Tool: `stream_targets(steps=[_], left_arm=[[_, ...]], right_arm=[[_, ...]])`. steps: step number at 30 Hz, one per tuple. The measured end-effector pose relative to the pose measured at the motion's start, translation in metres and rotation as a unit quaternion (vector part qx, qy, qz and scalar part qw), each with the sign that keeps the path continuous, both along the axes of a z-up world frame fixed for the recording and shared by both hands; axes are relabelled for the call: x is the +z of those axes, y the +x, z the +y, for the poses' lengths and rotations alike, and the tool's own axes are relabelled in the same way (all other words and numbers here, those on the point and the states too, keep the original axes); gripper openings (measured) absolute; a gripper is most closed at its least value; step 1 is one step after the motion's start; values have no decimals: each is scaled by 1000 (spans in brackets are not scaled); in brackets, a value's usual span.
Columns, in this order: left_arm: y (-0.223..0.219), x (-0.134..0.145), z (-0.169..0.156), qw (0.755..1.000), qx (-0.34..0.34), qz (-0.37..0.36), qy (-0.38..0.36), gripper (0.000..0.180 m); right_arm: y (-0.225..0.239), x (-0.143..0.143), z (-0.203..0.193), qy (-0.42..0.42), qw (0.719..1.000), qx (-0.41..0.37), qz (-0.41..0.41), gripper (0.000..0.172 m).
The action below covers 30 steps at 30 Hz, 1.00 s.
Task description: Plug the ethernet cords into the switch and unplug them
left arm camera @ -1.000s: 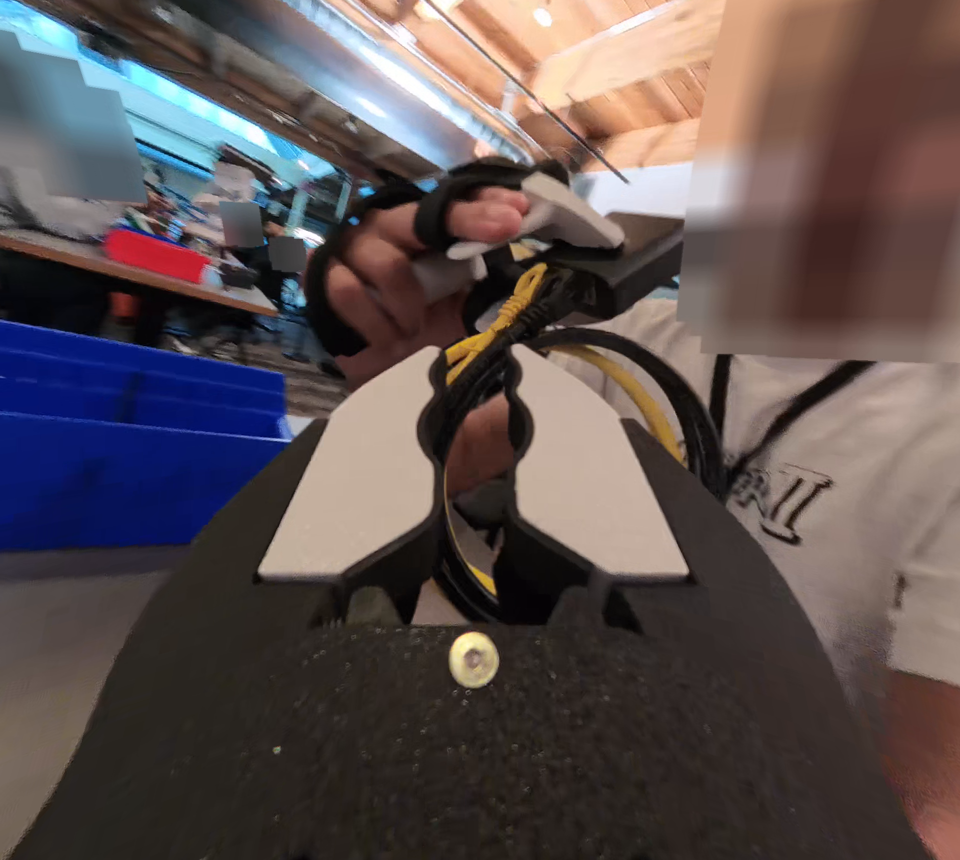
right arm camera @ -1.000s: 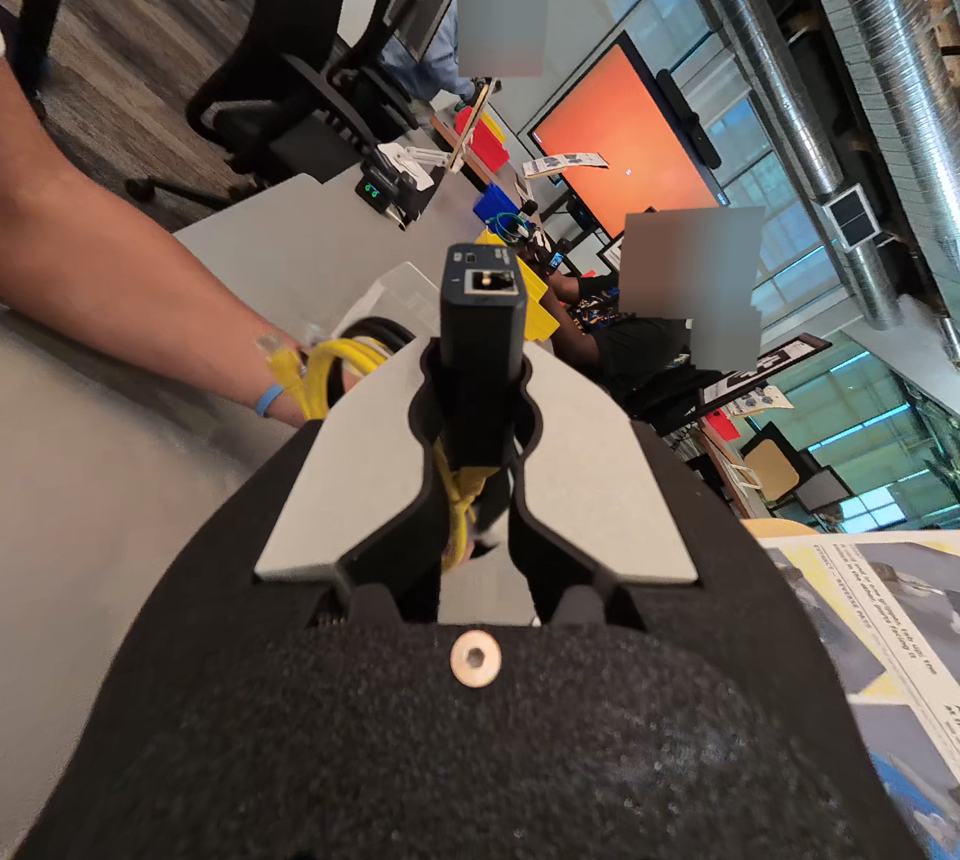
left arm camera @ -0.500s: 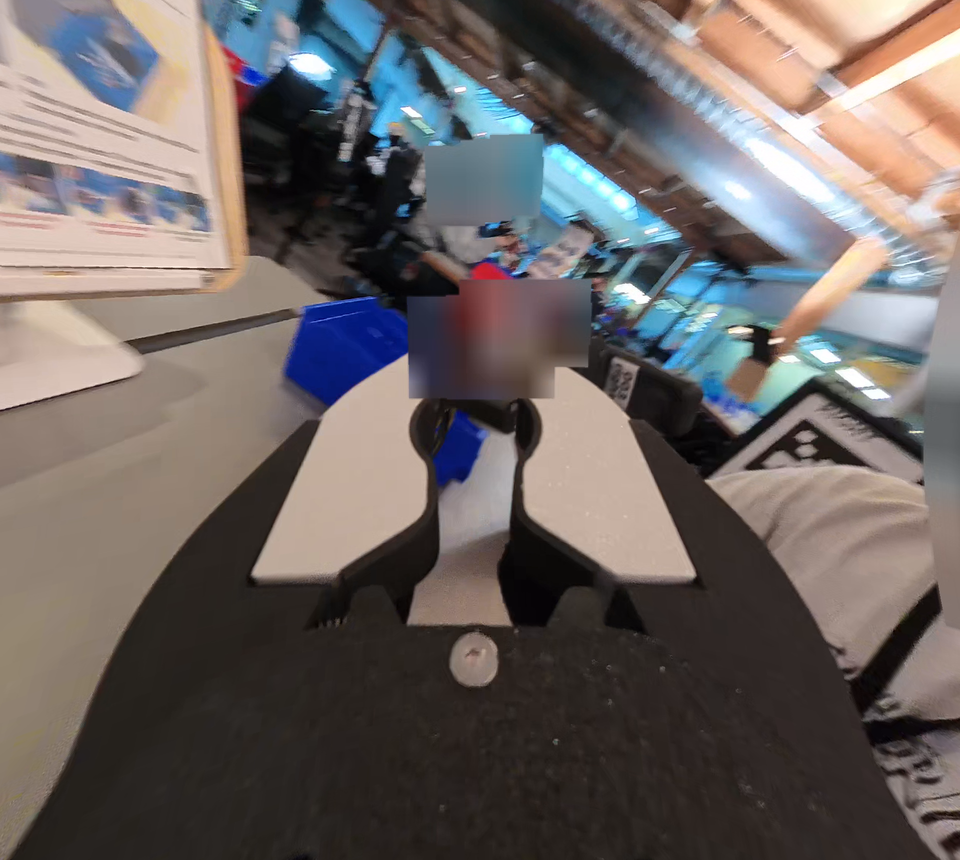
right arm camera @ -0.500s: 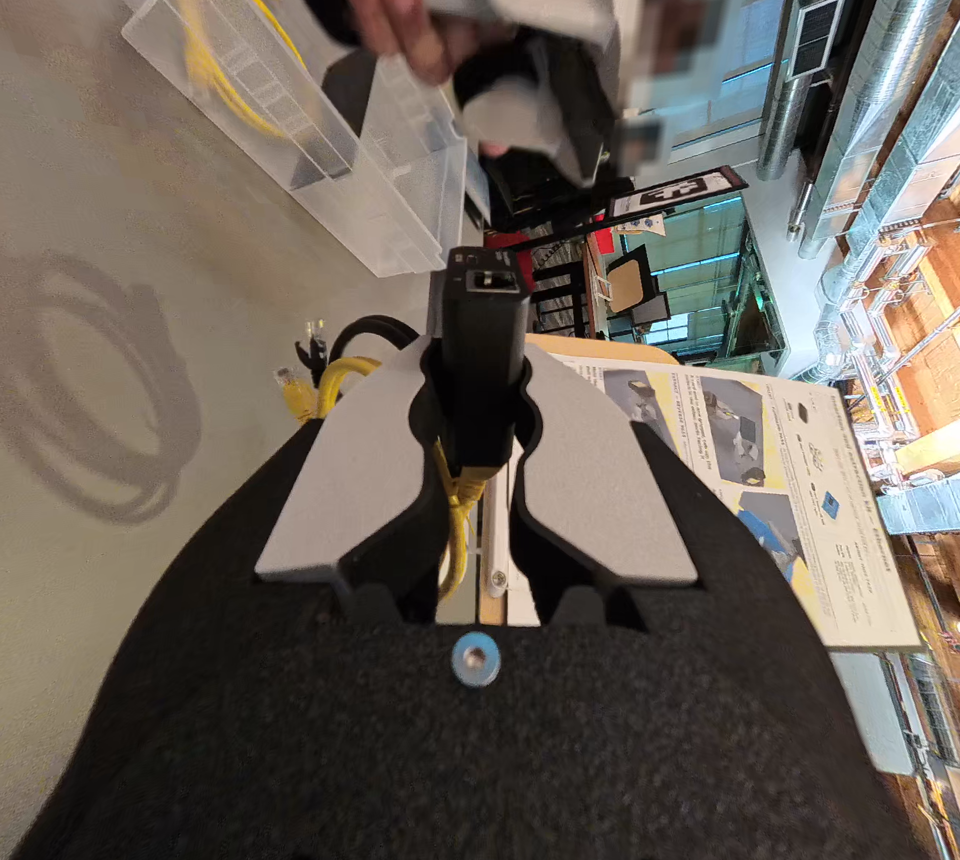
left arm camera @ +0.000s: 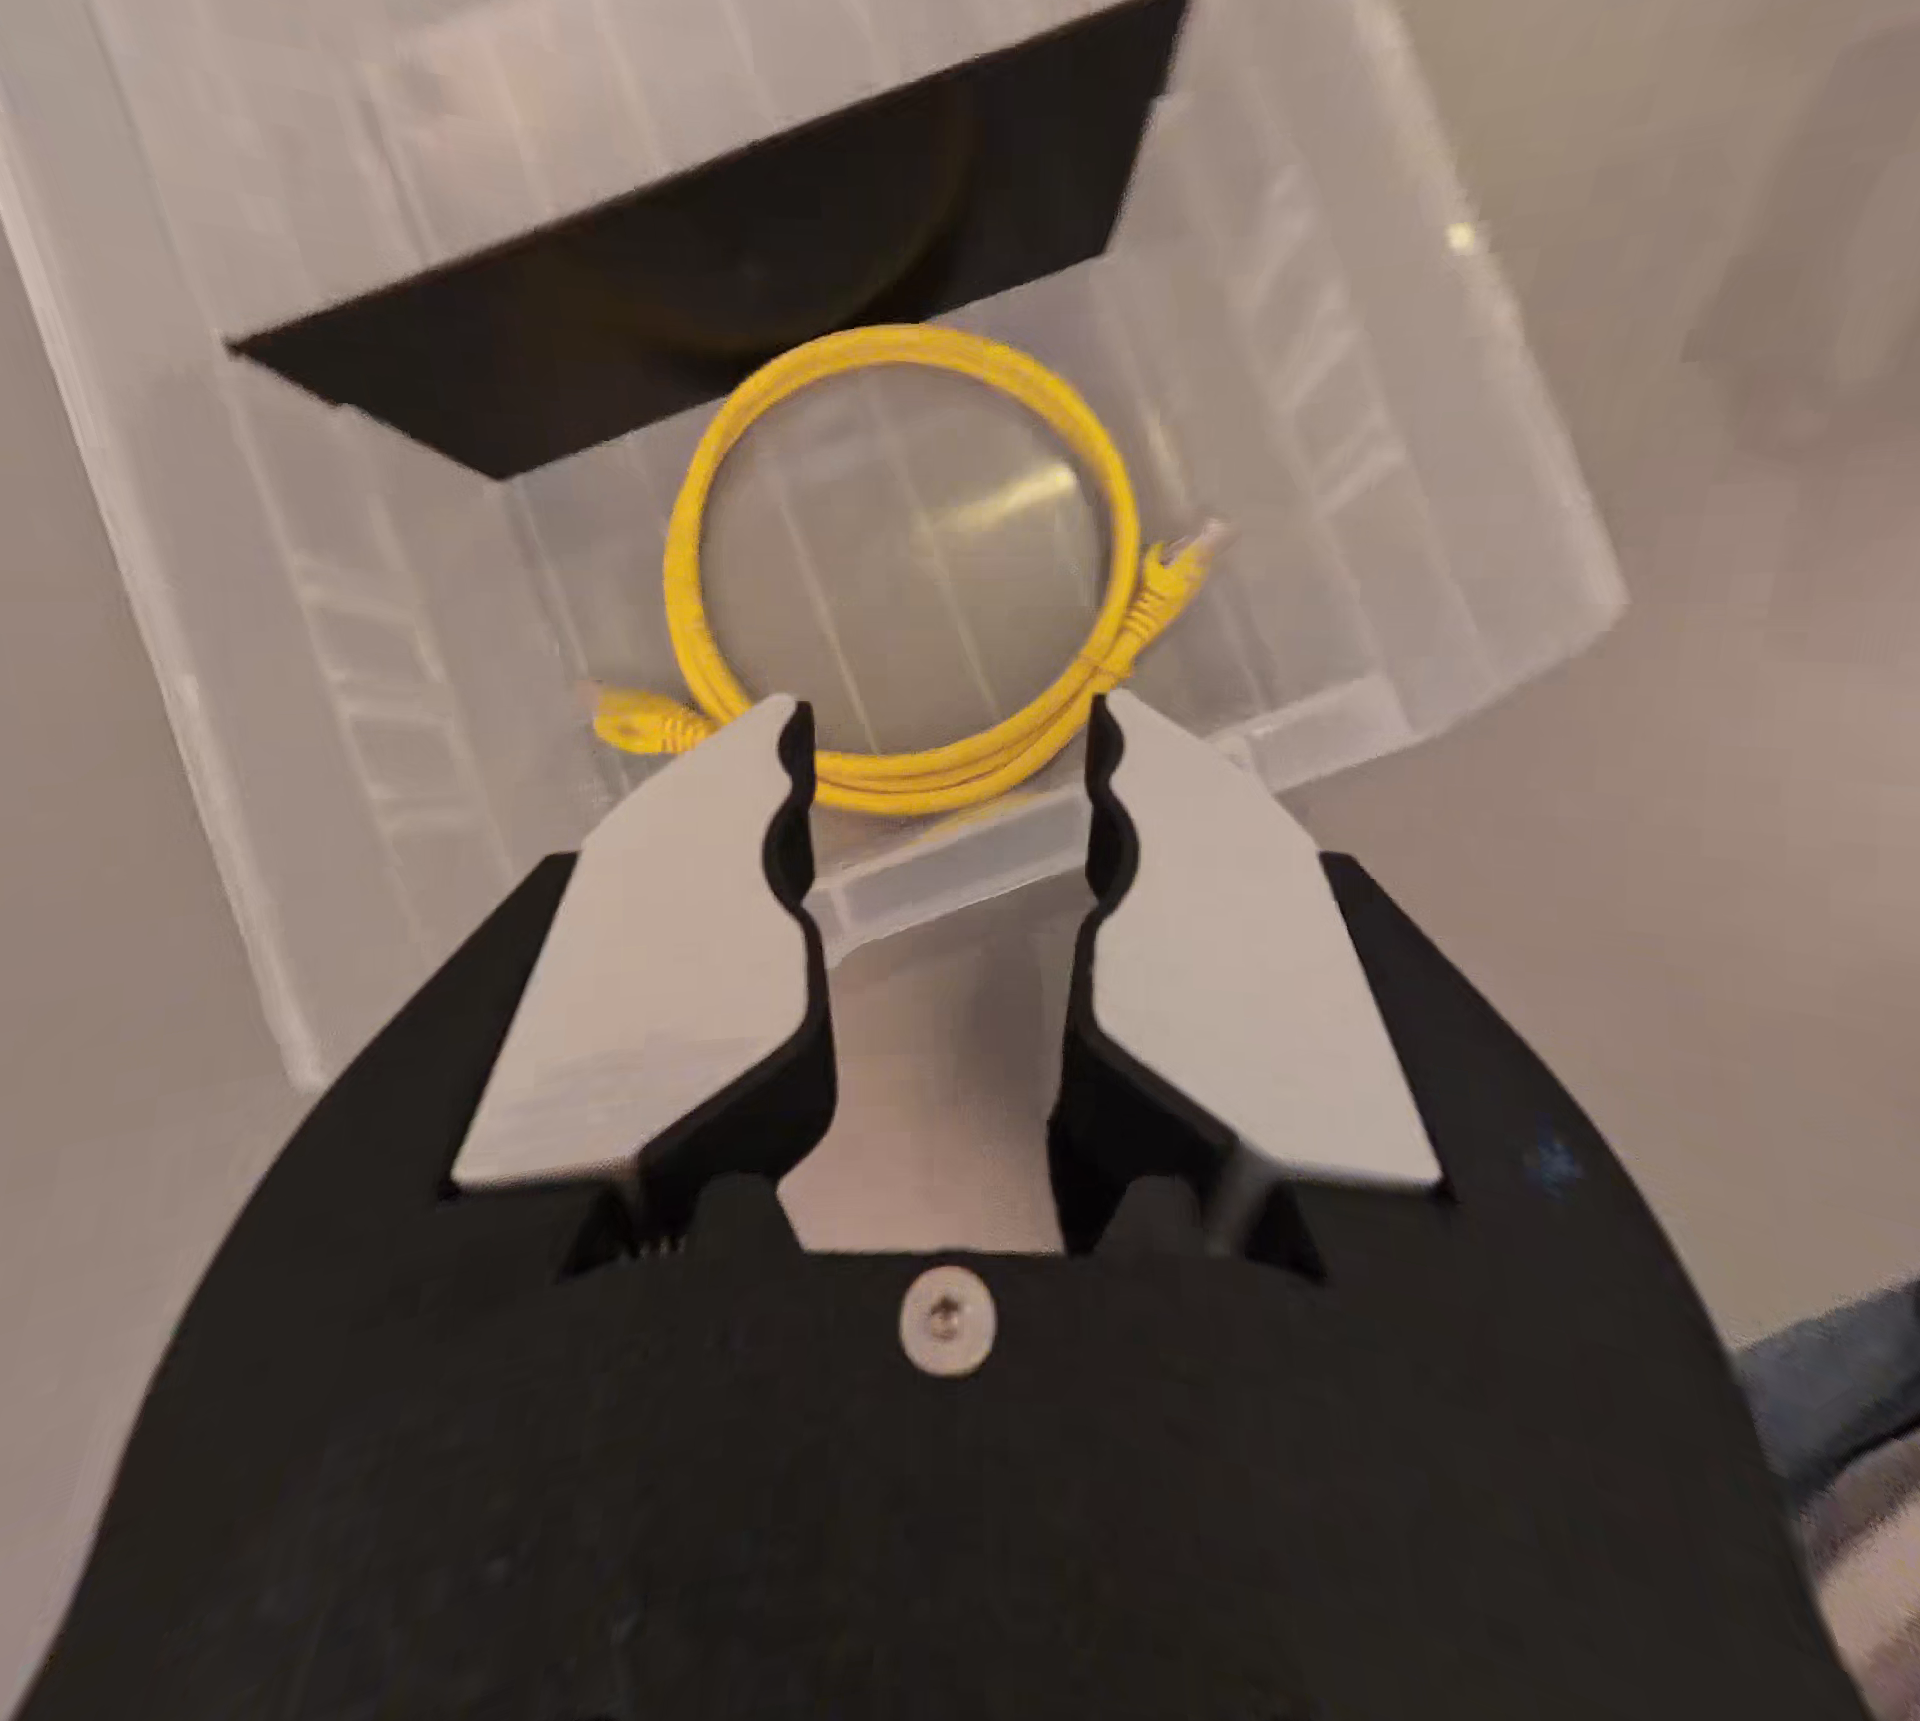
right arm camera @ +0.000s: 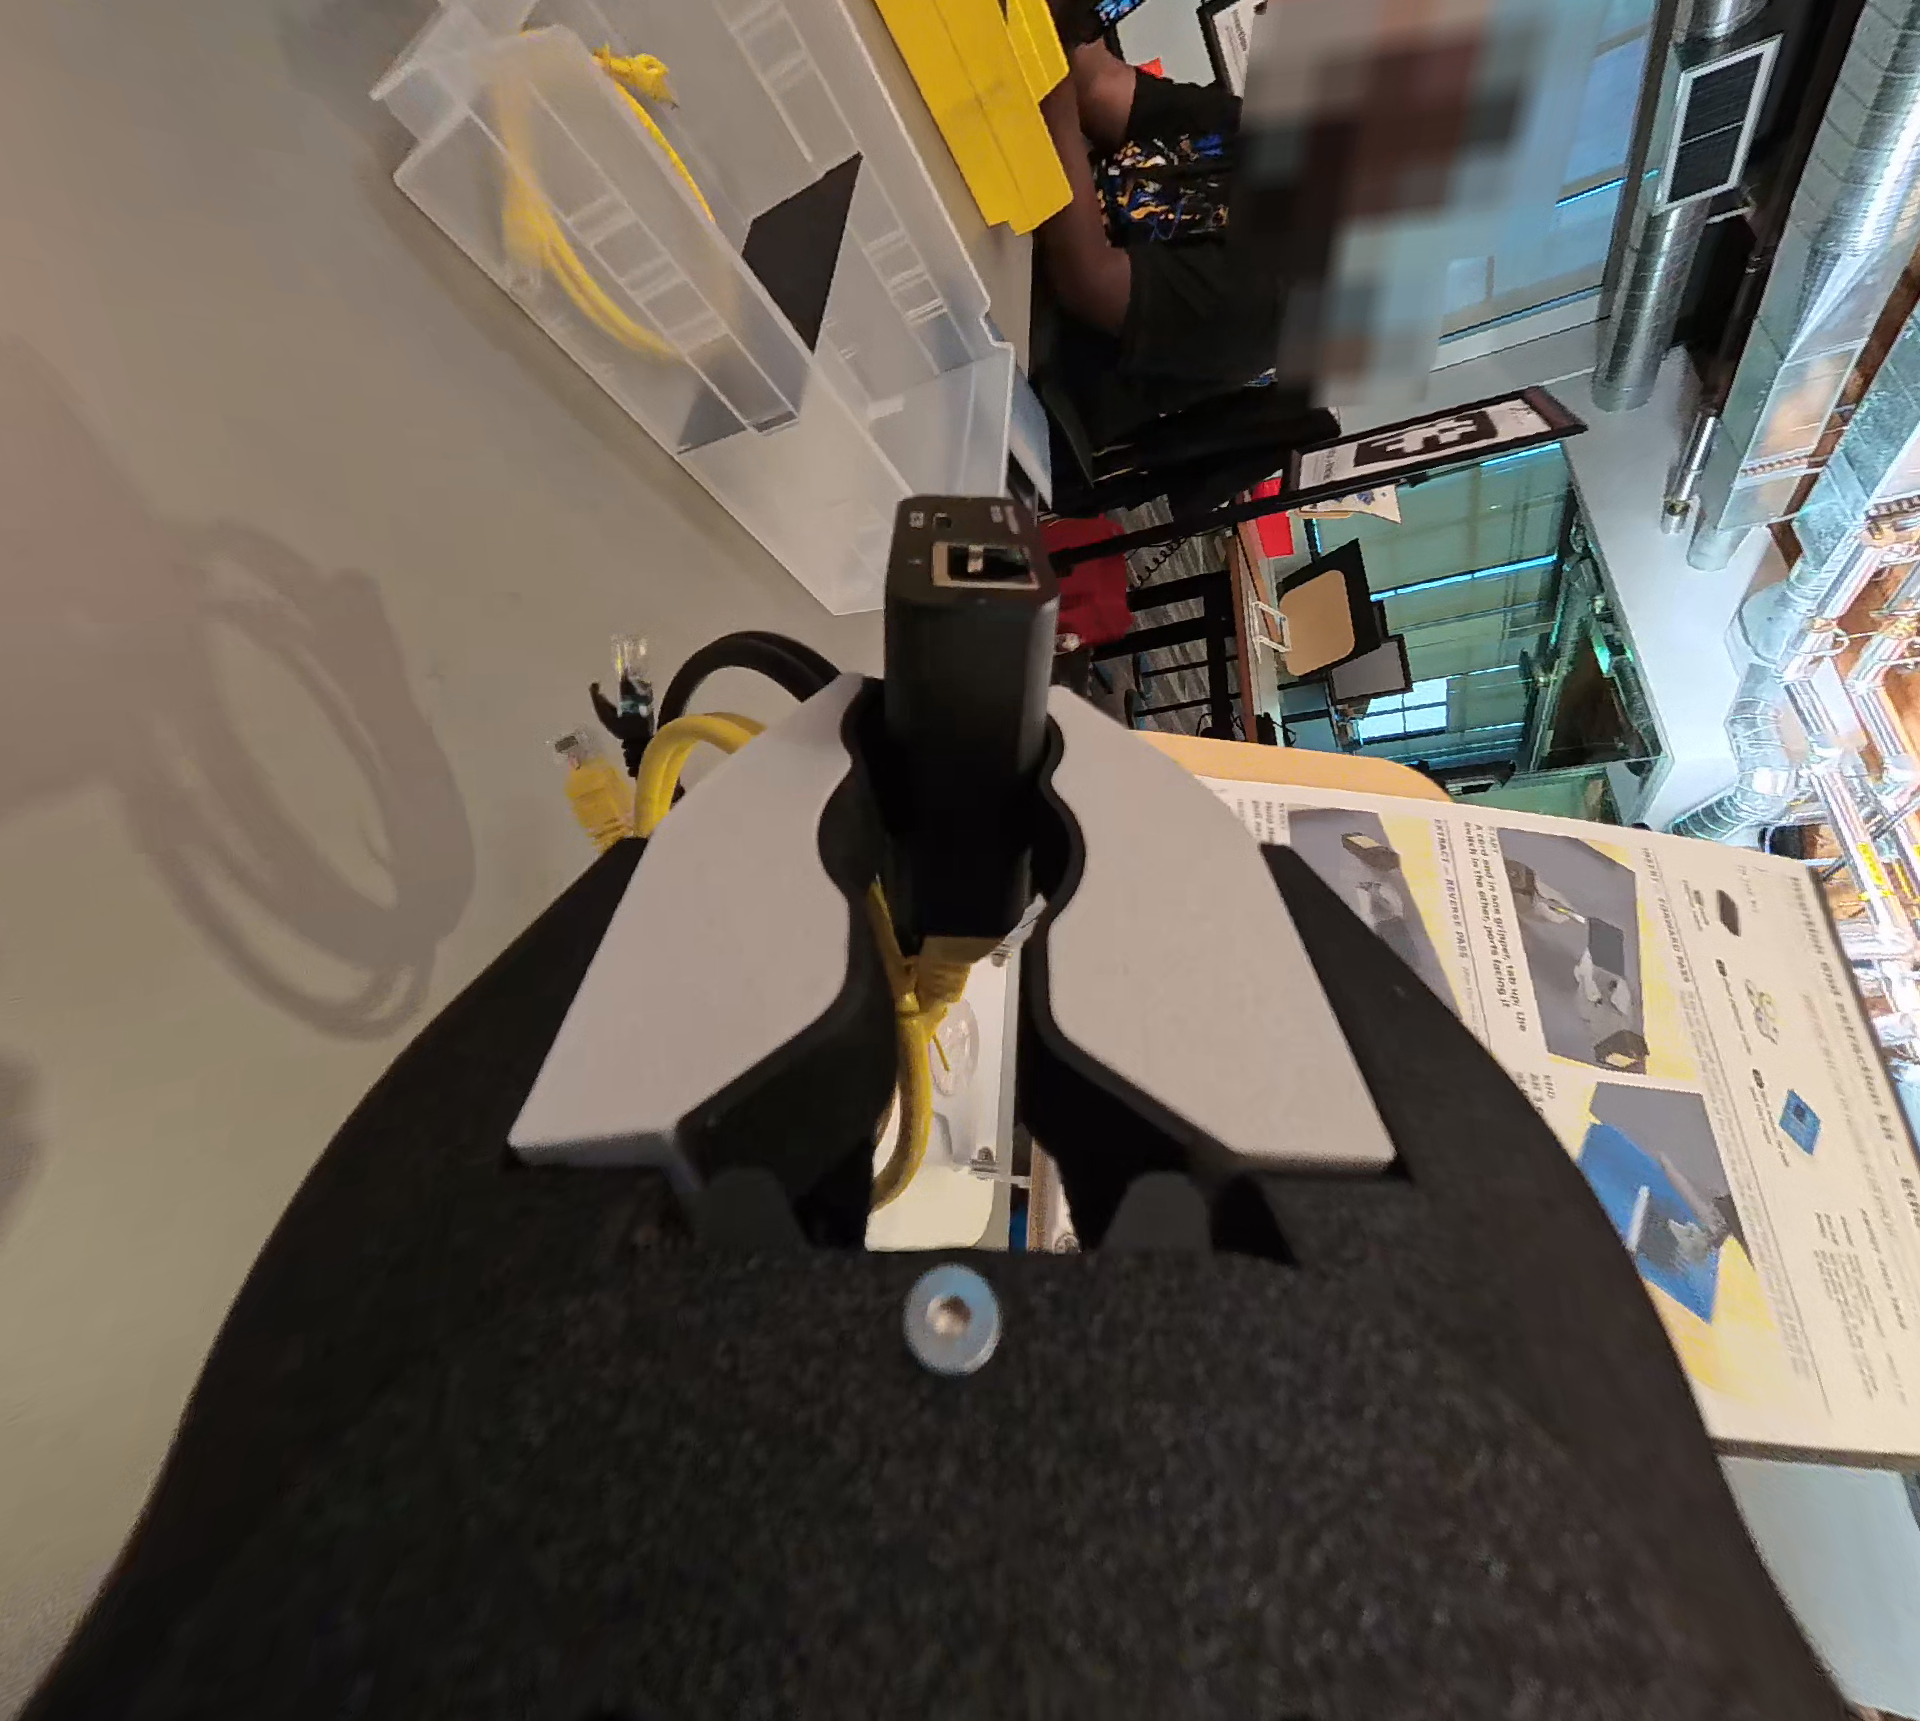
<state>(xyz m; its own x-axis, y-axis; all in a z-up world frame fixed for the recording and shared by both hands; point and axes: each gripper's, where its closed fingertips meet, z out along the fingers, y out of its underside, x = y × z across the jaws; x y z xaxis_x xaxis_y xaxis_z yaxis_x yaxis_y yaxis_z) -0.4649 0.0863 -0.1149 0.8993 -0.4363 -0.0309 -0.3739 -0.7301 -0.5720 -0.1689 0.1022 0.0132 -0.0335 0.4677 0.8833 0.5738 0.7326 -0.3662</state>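
- Your left gripper [left arm camera: 945,715] is wide and holds nothing. It hangs over the coiled yellow cord [left arm camera: 904,559] in the clear bin [left arm camera: 1455,383].
- Go down on 1 part of the coil near you, then close so both pads press the cord.
- Do not grab by the plug tips [left arm camera: 1179,559]; they look easy to bend.
- Your right gripper [right arm camera: 961,715] holds the black switch [right arm camera: 966,715] tight, with its open port [right arm camera: 982,565] facing away from you. Keep it still.
- 1 yellow cord [right arm camera: 930,975] is plugged into the switch end nearest you.
- Mind the bin's near wall [left arm camera: 935,882] and the black panel [left arm camera: 727,217] over the coil.
- Loose black and yellow cords [right arm camera: 665,736] hang beside the switch; they may tangle.
- A printed sheet [right arm camera: 1558,1048] lies near on the worktop [right arm camera: 208,321].
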Motion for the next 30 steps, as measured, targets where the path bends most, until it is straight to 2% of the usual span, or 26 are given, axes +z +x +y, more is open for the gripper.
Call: stream_targets(steps=[2, 3, 5, 6, 10, 13, 16, 18, 20, 23, 28, 30], left_arm=[[-3, -2, 13, 997, 57, -35, -29, 46], [4, 1, 19, 994, 67, -76, -38, 46], [28, 9, 28, 983, 49, -163, -61, 41], [38, 9, 28, 982, 27, -170, -77, 38], [47, -13, 28, 990, -99, -28, -94, 29], [52, -33, 19, 973, -180, 42, -136, 29], [49, -51, 11, 954, -213, 82, -195, 30], [48, -62, 8, 942, -223, 90, -233, 29], [56, -67, 3, 930, -224, 53, -287, 29], [56, -71, 2, 919, -209, 33, -333, 17], [54, -67, 7, 932, -230, 29, -279, 15], [54, -56, 7, 942, -235, 0, -237, 15]], right_arm=[[-2, -6, 2, 1, 1000, -3, -10, 24], [-2, -8, 2, 2, 1000, -4, -15, 24], [-1, -11, 3, 3, 1000, -7, -22, 24], [-1, -12, 4, 4, 1000, -8, -24, 24], [3, -8, 5, 3, 1000, -10, -18, 23], [5, -4, 4, -4, 1000, -6, -9, 24], [5, -3, 5, -8, 1000, -6, -5, 24], [5, -5, 6, -8, 1000, -7, -9, 24], [5, -8, 7, -9, 1000, -9, -14, 24], [3, -13, 9, -9, 1000, -10, -20, 24], [5, -13, 10, -7, 1000, -12, -22, 24], [6, -11, 11, -10, 1000, -12, -17, 24]])
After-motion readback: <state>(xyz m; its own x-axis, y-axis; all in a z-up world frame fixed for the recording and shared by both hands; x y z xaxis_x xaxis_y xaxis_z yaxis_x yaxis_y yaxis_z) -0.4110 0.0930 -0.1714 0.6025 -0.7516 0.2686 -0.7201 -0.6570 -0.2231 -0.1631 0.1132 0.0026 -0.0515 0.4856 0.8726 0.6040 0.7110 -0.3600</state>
